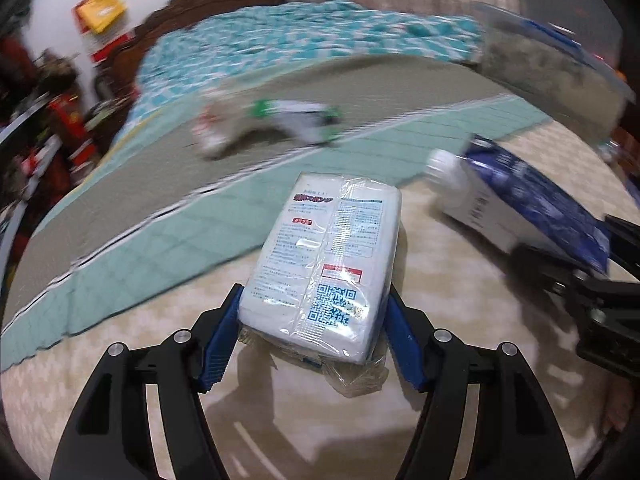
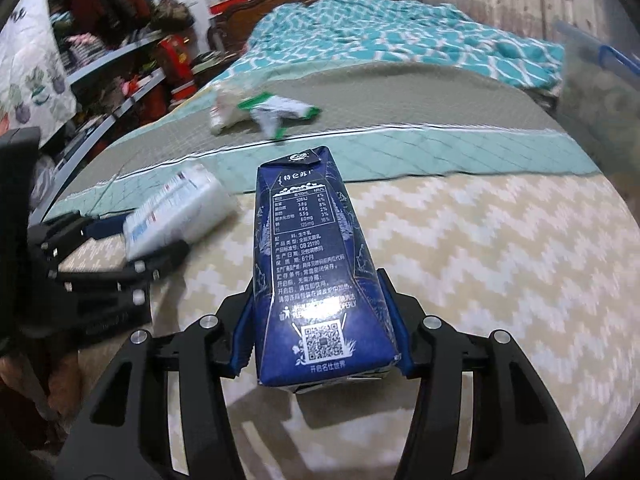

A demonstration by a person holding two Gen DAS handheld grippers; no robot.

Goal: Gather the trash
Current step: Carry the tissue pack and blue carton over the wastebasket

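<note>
Now the white packet (image 1: 324, 264) sits clamped between the left gripper's (image 1: 312, 312) pads.

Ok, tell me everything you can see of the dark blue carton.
The dark blue carton is a slim paperboard drink box with white print, a nutrition table and a QR code near its base. Its sides look dented. The right tongs clamp its lower end with blue pads on both sides, holding it above the zigzag bedcover.

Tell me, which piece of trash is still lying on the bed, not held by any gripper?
The crumpled green-and-white carton. It lies alone on the grey mat, while the white pack and the dark blue milk carton are each clamped in a gripper.
</note>
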